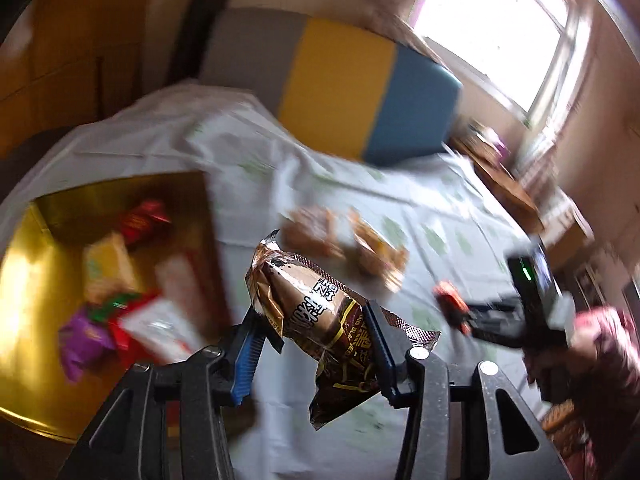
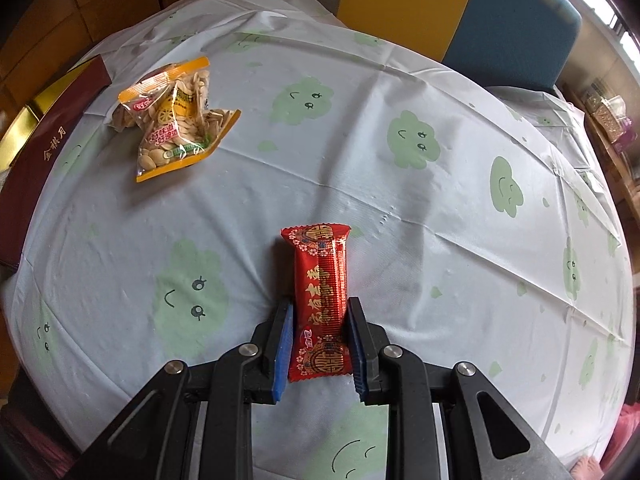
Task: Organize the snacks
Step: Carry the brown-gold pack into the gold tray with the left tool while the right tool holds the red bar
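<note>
My left gripper [image 1: 316, 320] is shut on a brown-and-gold snack packet [image 1: 316, 312] and holds it in the air above the table, just right of the gold box [image 1: 24, 288], which holds several snack packets. My right gripper [image 2: 320, 316] is shut on a red snack packet [image 2: 322, 292] that lies on the tablecloth. Two orange bags of seeds [image 2: 176, 116] lie on the cloth at the far left; they also show blurred in the left wrist view [image 1: 352, 244]. The right gripper also shows in the left wrist view [image 1: 452, 304].
The table wears a pale cloth with green cloud faces [image 2: 412, 136]. The dark red side of the box [image 2: 44, 148] runs along the table's left edge. A grey, yellow and blue chair back [image 1: 340, 80] stands behind the table. A wooden shelf [image 2: 608, 128] is at the right.
</note>
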A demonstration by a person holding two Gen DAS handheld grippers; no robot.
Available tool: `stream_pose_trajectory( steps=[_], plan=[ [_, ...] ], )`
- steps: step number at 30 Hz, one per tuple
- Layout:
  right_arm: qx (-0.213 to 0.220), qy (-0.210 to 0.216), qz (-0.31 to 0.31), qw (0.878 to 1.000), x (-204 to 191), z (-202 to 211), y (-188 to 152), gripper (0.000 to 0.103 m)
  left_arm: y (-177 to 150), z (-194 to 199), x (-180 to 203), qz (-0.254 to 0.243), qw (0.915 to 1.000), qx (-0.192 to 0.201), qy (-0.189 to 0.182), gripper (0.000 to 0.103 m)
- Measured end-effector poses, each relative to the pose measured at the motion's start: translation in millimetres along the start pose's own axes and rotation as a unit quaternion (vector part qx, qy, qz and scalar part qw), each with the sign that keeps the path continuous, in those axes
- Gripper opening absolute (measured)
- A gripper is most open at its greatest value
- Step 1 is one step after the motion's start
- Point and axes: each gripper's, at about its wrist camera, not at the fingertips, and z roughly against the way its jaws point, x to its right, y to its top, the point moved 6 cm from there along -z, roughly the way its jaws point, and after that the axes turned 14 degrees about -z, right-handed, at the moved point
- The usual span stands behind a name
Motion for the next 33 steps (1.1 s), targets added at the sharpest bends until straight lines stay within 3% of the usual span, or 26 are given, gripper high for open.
stream_pose_trajectory(
  steps=[6, 13, 33],
  plan=[
    [0.008, -0.010, 0.021, 1.000, -3.7, 0.4, -2.4, 0.026, -4.1, 7.7, -52.1, 0.044, 0.9975, -0.004, 0.055, 0.049],
    [0.012, -0.014, 0.027, 0.999, -5.8, 0.5, -5.6, 0.026, -11.9, 18.3, -56.6, 0.024, 0.9936, 0.000, 0.110, 0.049],
    [0.029, -0.028, 0.057, 0.998, -11.8, 2.7, -9.7, 0.026, -23.4, 38.0, -58.4, 0.011, 0.9899, 0.000, 0.141, 0.049]
  ],
)
